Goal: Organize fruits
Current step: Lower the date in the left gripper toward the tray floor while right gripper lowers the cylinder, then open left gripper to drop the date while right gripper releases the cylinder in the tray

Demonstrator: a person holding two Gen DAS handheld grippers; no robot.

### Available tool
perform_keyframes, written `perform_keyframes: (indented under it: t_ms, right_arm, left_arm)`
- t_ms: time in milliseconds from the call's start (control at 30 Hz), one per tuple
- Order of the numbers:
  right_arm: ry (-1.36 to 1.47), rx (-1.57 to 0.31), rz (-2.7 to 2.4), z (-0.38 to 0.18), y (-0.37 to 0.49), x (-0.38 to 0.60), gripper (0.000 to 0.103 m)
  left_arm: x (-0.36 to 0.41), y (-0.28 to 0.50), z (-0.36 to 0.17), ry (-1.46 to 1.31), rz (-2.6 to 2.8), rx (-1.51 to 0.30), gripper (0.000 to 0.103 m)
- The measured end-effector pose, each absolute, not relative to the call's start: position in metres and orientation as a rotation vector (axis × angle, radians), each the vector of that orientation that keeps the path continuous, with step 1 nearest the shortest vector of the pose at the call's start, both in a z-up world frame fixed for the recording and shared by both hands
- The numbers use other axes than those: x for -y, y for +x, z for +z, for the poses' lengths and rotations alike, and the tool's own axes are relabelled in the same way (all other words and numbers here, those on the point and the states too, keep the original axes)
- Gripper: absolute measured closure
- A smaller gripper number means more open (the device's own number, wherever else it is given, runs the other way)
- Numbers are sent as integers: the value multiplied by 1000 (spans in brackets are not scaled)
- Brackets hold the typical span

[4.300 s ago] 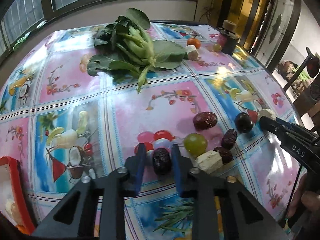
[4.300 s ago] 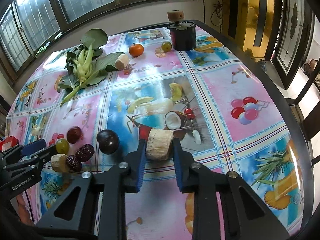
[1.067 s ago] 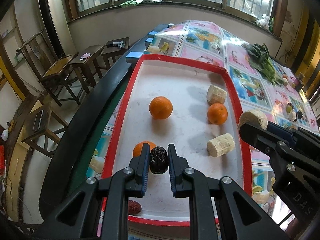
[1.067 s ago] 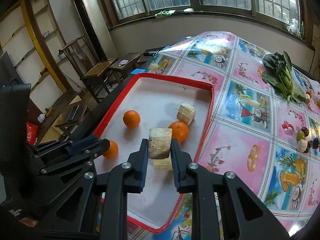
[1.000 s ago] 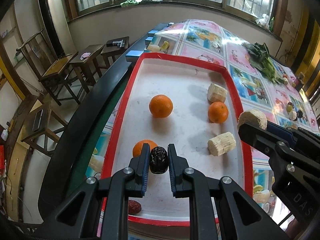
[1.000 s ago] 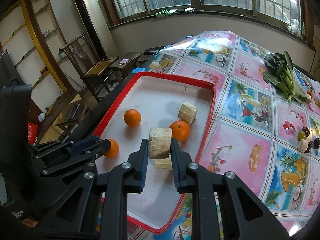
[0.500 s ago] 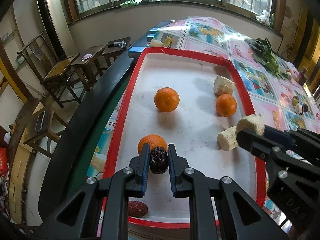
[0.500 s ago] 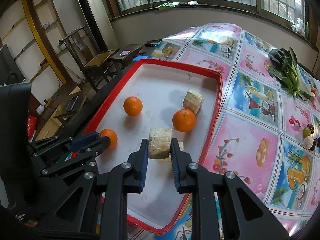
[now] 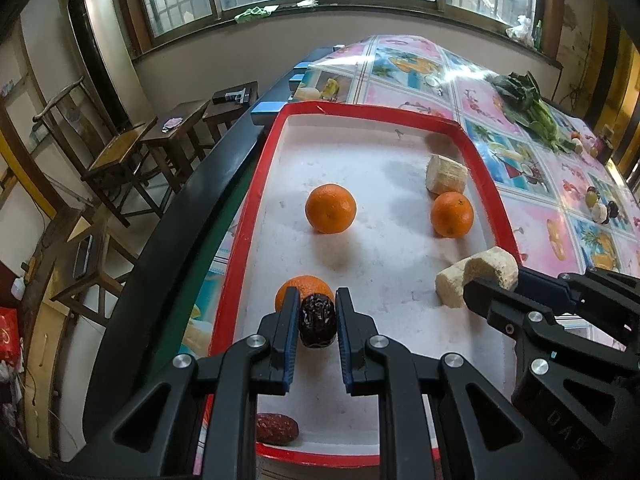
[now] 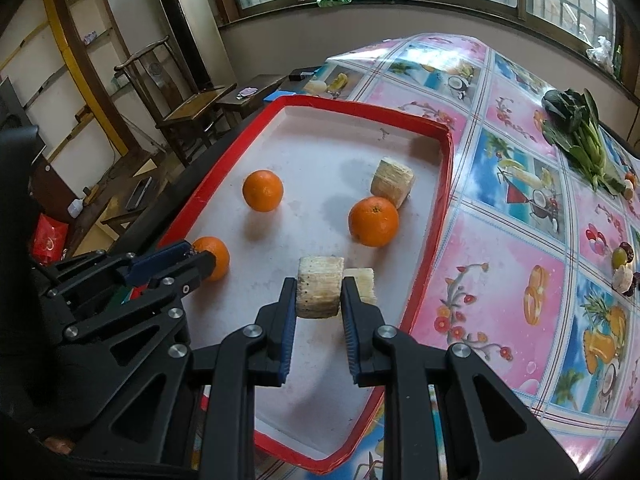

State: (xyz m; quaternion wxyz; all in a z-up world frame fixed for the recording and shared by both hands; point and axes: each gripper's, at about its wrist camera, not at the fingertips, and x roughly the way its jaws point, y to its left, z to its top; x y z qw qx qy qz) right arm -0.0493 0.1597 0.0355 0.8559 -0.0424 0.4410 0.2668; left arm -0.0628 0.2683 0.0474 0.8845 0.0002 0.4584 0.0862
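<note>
Patterned surface (image 10: 500,240), red tray (image 10: 432,216) at edge. My left fingers (image 9: 318,322) clamp dark date (image 9: 317,320); right fingers (image 10: 319,294) clamp pale chunk (image 10: 319,290), both over tray. Placing step; next, release near orange (image 9: 304,290) at 12 o'clock.

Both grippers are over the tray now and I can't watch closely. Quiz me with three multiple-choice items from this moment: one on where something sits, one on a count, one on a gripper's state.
1. Where does the loose red date lie?
A. On the tablecloth by the greens
B. Inside the red tray, at its near edge
C. On a wooden chair

2. How many oranges are in the tray?
A. Three
B. One
C. Five

3. What is the left gripper doing?
A. Open and empty
B. Shut on an orange
C. Shut on a dark date

Answers:
1 B: the left wrist view shows it just within the near rim.
2 A: oranges at and.
3 C: the wrinkled dark fruit sits pinched between both pads.
</note>
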Motion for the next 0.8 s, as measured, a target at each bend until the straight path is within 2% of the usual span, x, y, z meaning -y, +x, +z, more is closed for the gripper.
perform_keyframes:
  t_ms: [733, 800]
  right_arm:
    - [-88, -953, 538, 25, -46, -160, 79]
    - [-91, -951, 538, 25, -46, -160, 79]
  left_arm:
    - [-267, -56, 47, 38, 190, -948, 86]
    - [-267, -56, 47, 43, 192, -950, 83]
